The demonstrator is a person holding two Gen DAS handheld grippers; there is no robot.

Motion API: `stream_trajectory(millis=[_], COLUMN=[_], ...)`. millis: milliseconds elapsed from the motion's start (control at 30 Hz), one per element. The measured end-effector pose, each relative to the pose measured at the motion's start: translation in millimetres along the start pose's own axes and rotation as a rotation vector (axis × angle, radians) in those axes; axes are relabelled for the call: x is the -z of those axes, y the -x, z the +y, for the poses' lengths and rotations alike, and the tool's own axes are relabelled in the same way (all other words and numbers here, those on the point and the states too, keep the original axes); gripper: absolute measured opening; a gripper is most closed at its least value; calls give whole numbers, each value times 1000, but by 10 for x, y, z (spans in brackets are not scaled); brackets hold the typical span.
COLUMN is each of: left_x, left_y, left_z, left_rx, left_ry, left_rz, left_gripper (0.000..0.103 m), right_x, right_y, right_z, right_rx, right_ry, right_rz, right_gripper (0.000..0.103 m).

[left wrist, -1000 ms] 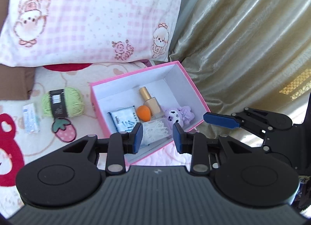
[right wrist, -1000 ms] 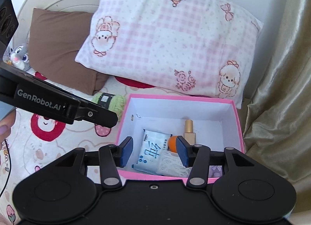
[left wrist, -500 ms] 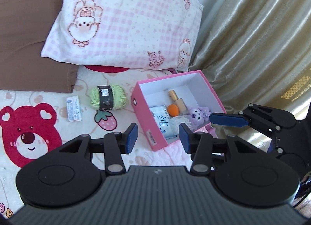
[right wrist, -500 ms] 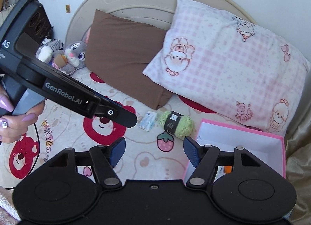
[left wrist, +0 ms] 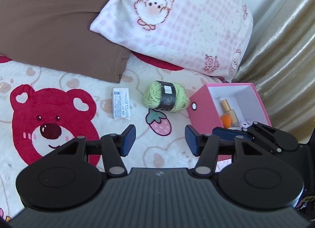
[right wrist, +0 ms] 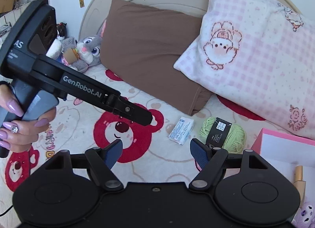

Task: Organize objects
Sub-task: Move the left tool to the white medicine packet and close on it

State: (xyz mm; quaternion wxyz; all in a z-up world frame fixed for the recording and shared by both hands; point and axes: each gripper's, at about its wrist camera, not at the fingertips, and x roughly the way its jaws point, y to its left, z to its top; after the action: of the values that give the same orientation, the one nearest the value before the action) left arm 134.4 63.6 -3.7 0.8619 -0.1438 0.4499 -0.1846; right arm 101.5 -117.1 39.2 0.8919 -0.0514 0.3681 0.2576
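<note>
Left wrist view: we've swung off the box (left wrist: 204,107) toward the yarn (left wrist: 165,96), which lies on the blanket (left wrist: 65,84) just left of the box; packet (left wrist: 120,103) further left of it. Left gripper (left wrist: 160,139) jaws opening, nothing btwn them.

Right wrist view: same swing; box (right wrist: 283,147) now at frame edge, yarn (right wrist: 223,133) left of it. Right gripper (right wrist: 156,153) jaws opening wide, empty. Looks like the last drop's done, yarn or packet (right wrist: 181,130) next.

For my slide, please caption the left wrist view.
Left gripper, jaws opening and empty, above green yarn and white packet beside the pink box.
</note>
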Motion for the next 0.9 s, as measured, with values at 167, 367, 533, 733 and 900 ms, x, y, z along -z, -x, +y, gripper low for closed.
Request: stream_trajectory(millis=[167,367,533,733,900], left_x=[40,141,154,124,96], left_y=[-431,-910,-1300,-1516,-1681], left_z=[421,791,923,1113,1210], left_rx=[37,66,-32,41,95], left_ry=[-5,60,44,129,243], left_rz=[13,9,-27,-56,-71], left_gripper=[54,53,54,50,30], right_x=[110,288,372,387,363], right_y=[-537,-1139,-1486,-1771,-1999], right_z=[70,-1,-28,-110,-163], right_rx=[39,60,71,99,143], right_ry=[31,13,10,-34,-43], right_rz=[15,37,-13,-83,-70], right_gripper=[80,79,79,79,77])
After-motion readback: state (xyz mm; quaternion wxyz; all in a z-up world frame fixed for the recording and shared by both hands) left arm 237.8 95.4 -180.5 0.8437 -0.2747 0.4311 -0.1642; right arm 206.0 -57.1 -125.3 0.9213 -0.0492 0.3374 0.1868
